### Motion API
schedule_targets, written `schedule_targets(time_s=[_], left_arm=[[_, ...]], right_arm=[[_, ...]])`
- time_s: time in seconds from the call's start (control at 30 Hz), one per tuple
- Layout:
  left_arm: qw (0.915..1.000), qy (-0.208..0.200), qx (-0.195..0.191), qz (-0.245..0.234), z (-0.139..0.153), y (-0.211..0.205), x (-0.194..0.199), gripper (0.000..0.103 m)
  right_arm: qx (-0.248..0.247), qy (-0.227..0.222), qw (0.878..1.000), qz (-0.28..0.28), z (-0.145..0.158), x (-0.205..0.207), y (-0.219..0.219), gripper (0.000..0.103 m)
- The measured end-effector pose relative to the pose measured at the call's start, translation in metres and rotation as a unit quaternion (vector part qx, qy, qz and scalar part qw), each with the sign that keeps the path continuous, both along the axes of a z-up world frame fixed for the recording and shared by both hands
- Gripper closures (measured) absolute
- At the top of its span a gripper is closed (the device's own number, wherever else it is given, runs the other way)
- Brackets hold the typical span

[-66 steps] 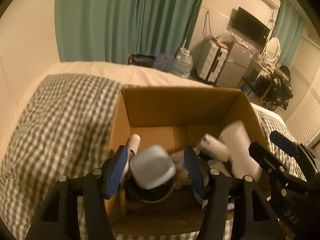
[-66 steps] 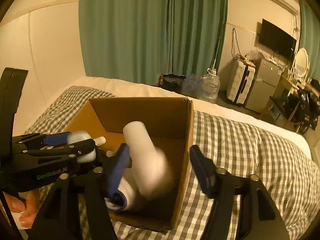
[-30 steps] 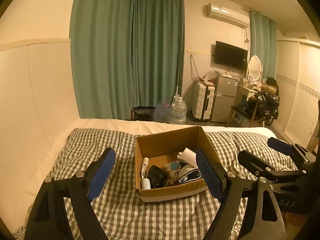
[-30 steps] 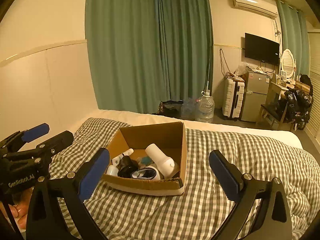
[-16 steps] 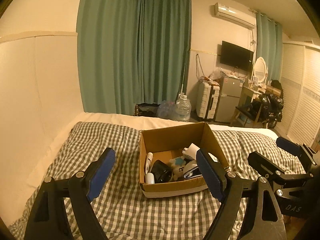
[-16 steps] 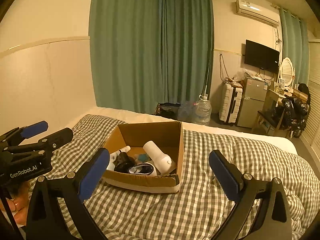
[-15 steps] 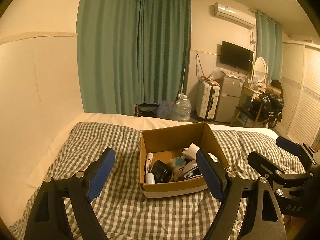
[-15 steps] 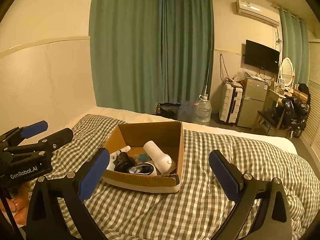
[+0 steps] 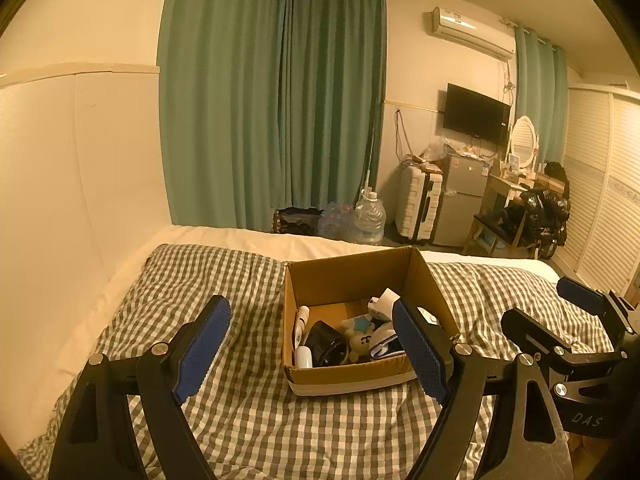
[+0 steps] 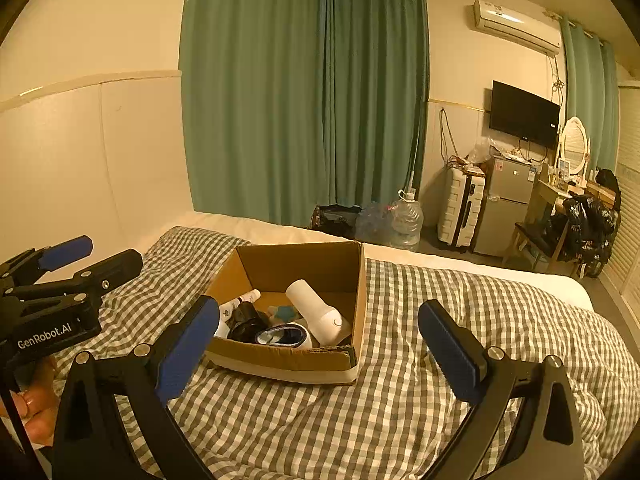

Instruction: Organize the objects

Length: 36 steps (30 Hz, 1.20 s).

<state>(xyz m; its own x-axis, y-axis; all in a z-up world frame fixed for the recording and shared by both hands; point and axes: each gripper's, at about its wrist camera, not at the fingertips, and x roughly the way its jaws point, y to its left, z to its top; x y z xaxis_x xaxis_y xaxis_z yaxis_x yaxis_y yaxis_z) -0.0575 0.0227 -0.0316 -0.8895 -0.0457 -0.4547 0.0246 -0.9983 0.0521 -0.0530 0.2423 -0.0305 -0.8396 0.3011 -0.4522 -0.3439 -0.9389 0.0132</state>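
An open cardboard box [image 9: 352, 272] [image 10: 304, 260] sits on the checked bedspread. It holds a white cylinder bottle [image 10: 316, 312], a slim white tube [image 9: 301, 320], a black round object [image 9: 326, 346], a small plush toy [image 9: 358, 334] and a blue-and-white pouch [image 10: 282, 336]. My left gripper [image 9: 316, 352] is open and empty, held back from the box on its near side. My right gripper [image 10: 316, 348] is open and empty, also held back from the box.
The checked bedspread [image 10: 460, 320] covers the bed around the box. A padded cream wall [image 9: 60, 200] runs along the left. Beyond the bed stand green curtains [image 9: 280, 120], water jugs [image 9: 370, 220], a white suitcase [image 9: 420, 208], a small fridge [image 9: 460, 196] and a cluttered desk.
Both grippers have released items into the box, opened wide and pulled well back and up from it. Over the last half second they shifted only slightly.
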Motion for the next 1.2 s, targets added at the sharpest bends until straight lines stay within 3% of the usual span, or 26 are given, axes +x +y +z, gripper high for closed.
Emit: schedule_targets(time_s=[1.2], left_arm=[[0.9998, -0.014, -0.005, 0.014, -0.0023, -0.0023, -0.0021, 0.017]], right_arm=[[0.011, 0.003, 1.000, 0.006, 0.0034, 0.0093, -0.0048, 0.003]])
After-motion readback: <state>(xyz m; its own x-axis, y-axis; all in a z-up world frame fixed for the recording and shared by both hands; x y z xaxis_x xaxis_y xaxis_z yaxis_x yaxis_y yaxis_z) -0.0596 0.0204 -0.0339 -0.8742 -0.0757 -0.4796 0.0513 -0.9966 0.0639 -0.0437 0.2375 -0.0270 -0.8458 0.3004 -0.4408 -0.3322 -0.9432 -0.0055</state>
